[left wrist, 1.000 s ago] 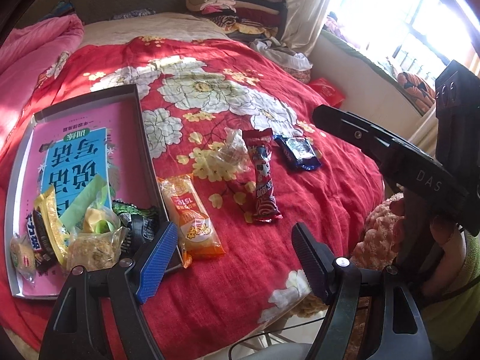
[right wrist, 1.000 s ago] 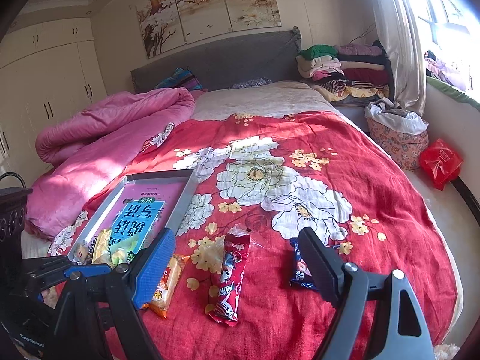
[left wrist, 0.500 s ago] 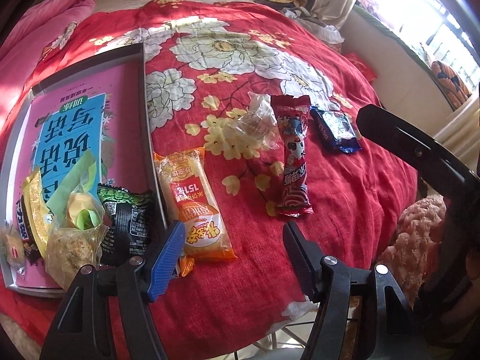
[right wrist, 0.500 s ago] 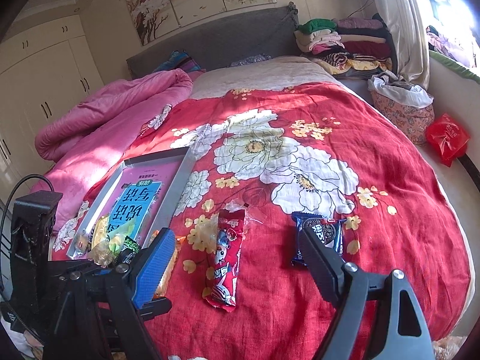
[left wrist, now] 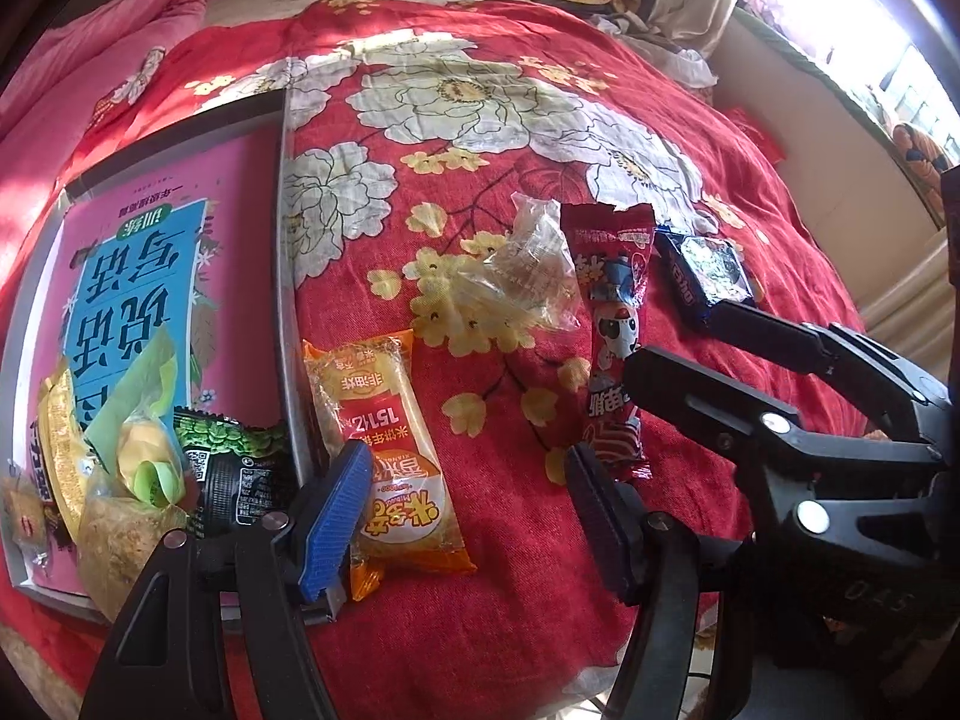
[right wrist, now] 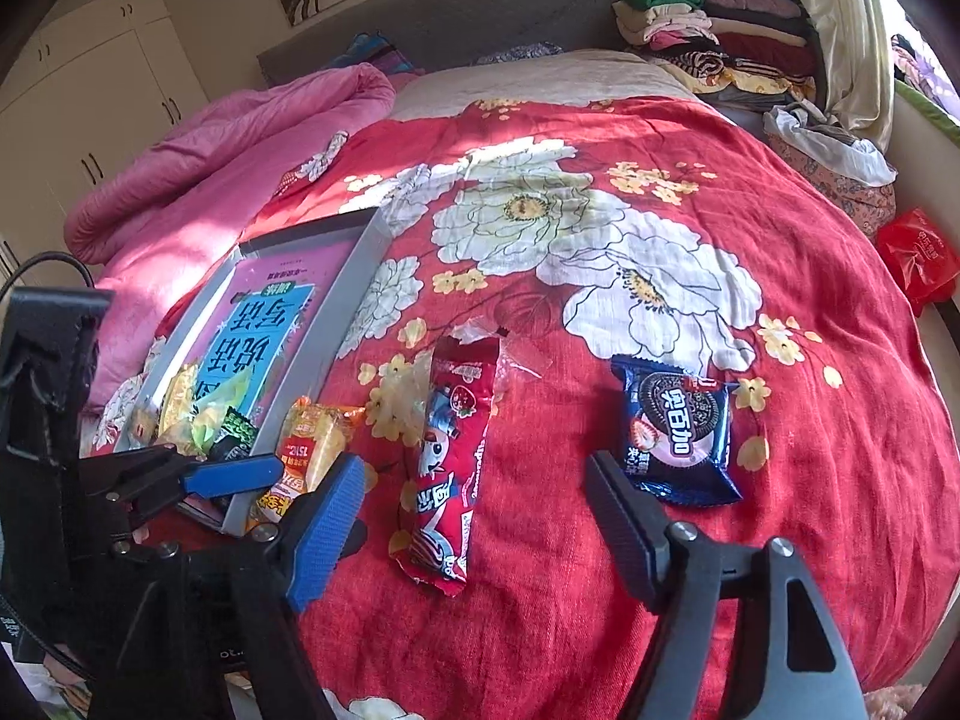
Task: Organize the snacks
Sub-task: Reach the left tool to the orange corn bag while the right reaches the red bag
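Left wrist view: left gripper [left wrist: 462, 516] part open, gripping nothing, with an orange snack packet [left wrist: 390, 450] lying between the fingers (label upside down) beside the blue pad. Red wrapper [left wrist: 615, 324] ahead to the right; tray [left wrist: 287, 300] of snacks to the left.

Right wrist view: right gripper [right wrist: 474, 525] closing, jaws empty, over the red wrapper lying lengthwise. Blue cookie packet [right wrist: 681, 438] just beyond the right finger.
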Demonstrator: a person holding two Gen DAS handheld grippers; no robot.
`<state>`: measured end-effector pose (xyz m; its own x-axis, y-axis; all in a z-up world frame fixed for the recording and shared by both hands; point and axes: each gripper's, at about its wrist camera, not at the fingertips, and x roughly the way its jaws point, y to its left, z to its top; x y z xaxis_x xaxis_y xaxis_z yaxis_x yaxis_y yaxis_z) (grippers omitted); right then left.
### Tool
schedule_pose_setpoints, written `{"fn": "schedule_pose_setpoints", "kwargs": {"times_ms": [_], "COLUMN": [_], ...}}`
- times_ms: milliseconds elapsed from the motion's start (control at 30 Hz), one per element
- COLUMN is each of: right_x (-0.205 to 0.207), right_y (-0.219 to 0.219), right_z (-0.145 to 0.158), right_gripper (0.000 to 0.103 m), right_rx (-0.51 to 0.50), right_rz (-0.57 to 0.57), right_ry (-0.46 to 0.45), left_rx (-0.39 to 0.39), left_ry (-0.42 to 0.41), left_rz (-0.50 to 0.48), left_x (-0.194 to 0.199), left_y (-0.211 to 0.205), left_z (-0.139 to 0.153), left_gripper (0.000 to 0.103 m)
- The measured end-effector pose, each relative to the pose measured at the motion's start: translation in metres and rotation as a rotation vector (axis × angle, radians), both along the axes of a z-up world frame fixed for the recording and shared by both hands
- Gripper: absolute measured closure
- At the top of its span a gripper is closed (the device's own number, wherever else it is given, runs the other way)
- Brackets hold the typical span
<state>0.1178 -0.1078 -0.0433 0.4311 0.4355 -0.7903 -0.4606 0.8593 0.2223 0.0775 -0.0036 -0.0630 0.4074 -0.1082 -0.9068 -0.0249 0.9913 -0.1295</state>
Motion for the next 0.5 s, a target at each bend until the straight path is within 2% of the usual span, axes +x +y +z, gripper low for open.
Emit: {"fn": "schedule_pose_setpoints", "kwargs": {"times_ms": [67,233,367,500], "right_x": [0.005,0.016,0.014,0.015], "right_y": [0.003,0.010,0.014,0.012], "right_z": [-0.007,-0.022,-0.026,-0.027], "right_gripper": [0.042,0.058,0.058,0.058], "right_rx": [-0.007,-0.005,-0.030,-0.021], "right_rz": [0.016,0.035,0.053,0.050], "right_ry": [0.025,0.088,0.092,0.098], "left_rx": [-0.014,-0.094,-0.116,-0.113], "left_ry": [-0.012,-0.031,-0.006,0.035], "left_rz": [-0.011,-0.016,0.014,0.054], "left_x": [-0.002,-0.011,-0.014,-0.015], "left_y": [0.002,0.014,0.023,0.027], "left_z": [0.000,0.006,0.008,0.009], "left_gripper": [0.036,0.047,0.053,0.051]}}
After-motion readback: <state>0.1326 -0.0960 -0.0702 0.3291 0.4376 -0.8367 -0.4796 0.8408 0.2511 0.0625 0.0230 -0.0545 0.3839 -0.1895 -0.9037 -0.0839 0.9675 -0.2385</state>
